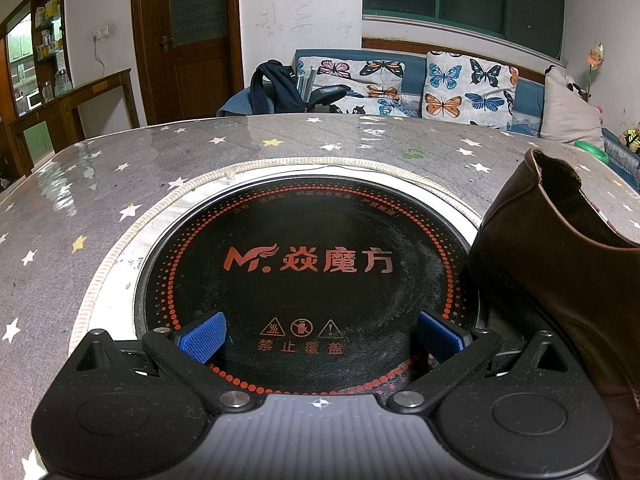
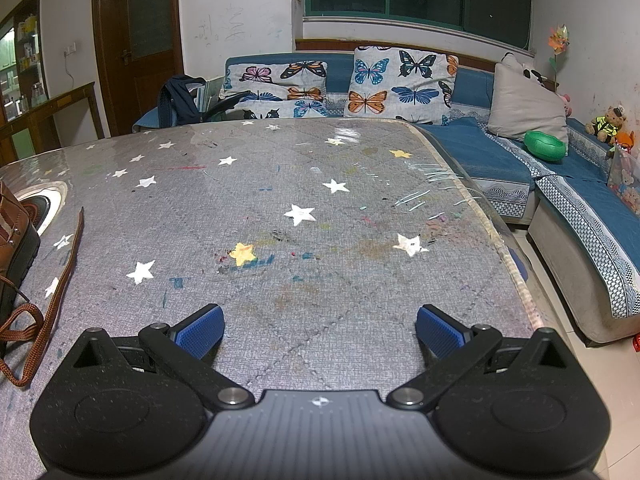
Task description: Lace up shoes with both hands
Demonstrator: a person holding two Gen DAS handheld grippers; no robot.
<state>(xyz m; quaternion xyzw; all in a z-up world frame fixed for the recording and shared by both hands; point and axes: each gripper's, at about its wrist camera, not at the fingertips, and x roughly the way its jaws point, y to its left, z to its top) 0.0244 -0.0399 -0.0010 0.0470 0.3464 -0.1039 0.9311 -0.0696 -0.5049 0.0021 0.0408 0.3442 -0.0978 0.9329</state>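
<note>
Left tool: your blue pads are spread wide, holding nothing, above the black round cooktop set into the table.
Right tool: yours is likewise spread and empty, over bare star-printed table cover.
Shoe: brown leather boot, standing at the cooktop's right edge, just beside your left tool, collar opening upward.
Lace: brown, trailing loose from the boot across the table, left of your right tool; not touching it.
Sofa: blue, butterfly cushions, behind the table.
</note>
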